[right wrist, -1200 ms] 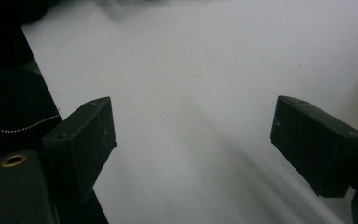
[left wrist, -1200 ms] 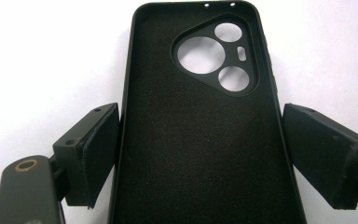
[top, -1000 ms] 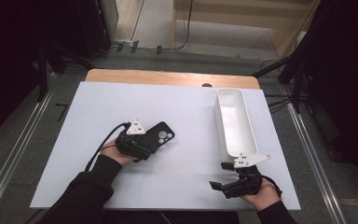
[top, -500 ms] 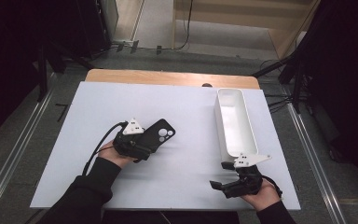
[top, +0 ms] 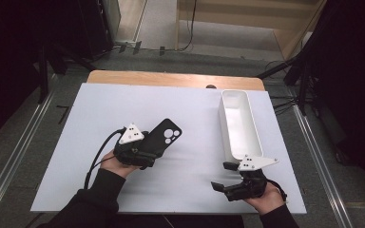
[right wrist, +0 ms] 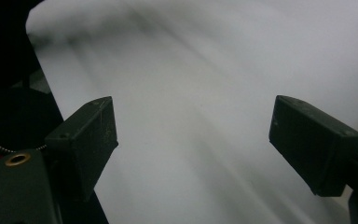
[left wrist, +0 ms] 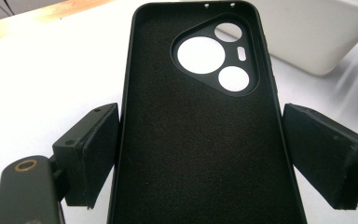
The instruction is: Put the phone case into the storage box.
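A black phone case (top: 165,135) with three round camera cut-outs is held just above the white table top (top: 195,109), left of centre. My left gripper (top: 153,148) is shut on its near end. In the left gripper view the case (left wrist: 200,140) lies inner side up, and both pads (left wrist: 98,154) press on its long edges. My right gripper (top: 222,176) hovers open near the front right edge, with nothing between its jaws. The right gripper view shows my right gripper (right wrist: 193,140) over a blurred stretch of white table.
A long white tray (top: 225,128) stands at the right, running from near the far edge toward my right hand; its inside looks bare. A wooden strip (top: 171,78) borders the far edge. Dark stands and cables ring the table.
My left hand has lifted and turned a little with the phone case in its grip, so the grey plate on top now faces the camera. The right hand has stayed put.
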The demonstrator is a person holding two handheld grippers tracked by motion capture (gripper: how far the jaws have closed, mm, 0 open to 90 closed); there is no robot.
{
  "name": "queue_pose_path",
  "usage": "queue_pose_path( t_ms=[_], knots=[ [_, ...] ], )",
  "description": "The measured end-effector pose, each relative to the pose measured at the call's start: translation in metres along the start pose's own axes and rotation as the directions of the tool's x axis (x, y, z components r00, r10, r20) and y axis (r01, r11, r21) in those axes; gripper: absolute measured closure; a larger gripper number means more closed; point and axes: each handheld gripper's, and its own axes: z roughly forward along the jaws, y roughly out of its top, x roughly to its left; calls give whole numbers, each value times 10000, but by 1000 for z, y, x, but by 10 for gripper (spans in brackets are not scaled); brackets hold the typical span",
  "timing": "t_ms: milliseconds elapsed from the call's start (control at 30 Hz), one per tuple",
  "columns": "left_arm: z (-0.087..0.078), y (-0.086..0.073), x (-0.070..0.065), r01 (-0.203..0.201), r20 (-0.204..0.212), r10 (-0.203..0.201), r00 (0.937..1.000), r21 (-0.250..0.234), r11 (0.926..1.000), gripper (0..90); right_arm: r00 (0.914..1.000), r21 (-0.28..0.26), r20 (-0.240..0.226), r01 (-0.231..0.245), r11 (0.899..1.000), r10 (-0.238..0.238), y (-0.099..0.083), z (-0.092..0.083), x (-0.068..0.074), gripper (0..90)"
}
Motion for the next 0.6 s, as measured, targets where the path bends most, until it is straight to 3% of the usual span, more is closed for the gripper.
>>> queue_pose_path(
  t_ms=[333, 467, 600],
  knots=[
    [-3, -5, -14, 199, -607, -278, 9978, -1268, 9917, 138, 9985, -162, 152, -521, 9985, 524, 16, 0, 7, 134],
    [-7, -7, -20, 142, -834, -296, 9961, -1795, 9837, 138, 9975, -357, 259, -649, 9973, 658, 23, 1, 10, 135],
    [-8, -10, -22, 362, -910, -574, 9942, -2194, 9750, 138, 9952, -430, 284, -927, 9948, 940, 29, 4, 12, 135]
  ],
)
